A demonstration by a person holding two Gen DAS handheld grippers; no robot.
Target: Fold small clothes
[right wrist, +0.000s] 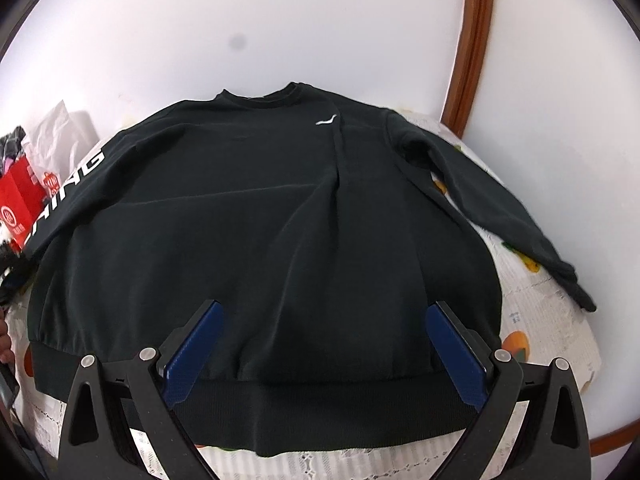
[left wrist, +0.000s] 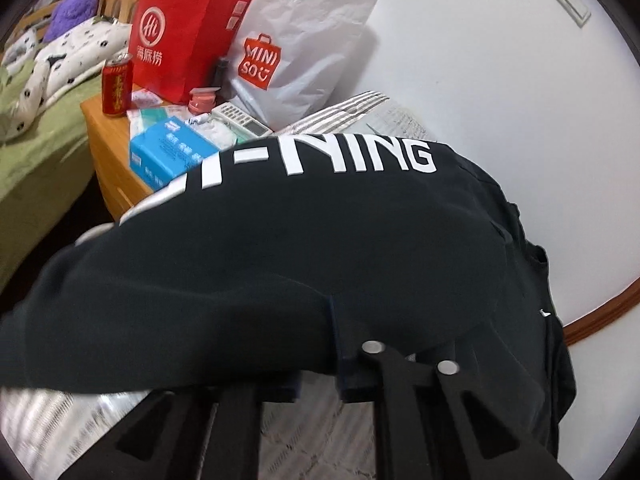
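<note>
A black sweatshirt point(right wrist: 260, 220) lies flat on the fruit-print tablecloth point(right wrist: 532, 320).

- We see a black sweatshirt point(right wrist: 256, 216) lying flat, front up, on a white cloth with fruit prints point(right wrist: 532, 320), collar towards the white wall point(right wrist: 280, 20).
- Its one sleeve point(right wrist: 492, 200) slants out towards the right edge; the other point(right wrist: 68, 196) bears white letters.
- Our right claw point(right wrist: 324, 344) hovers over the hem point(right wrist: 320, 408), blue pads point(right wrist: 192, 356) spread wide, nothing pinched.
- A red bag point(right wrist: 20, 200) stands at the left edge.
- A brown wooden strip point(right wrist: 472, 40) runs down the wall.
</note>
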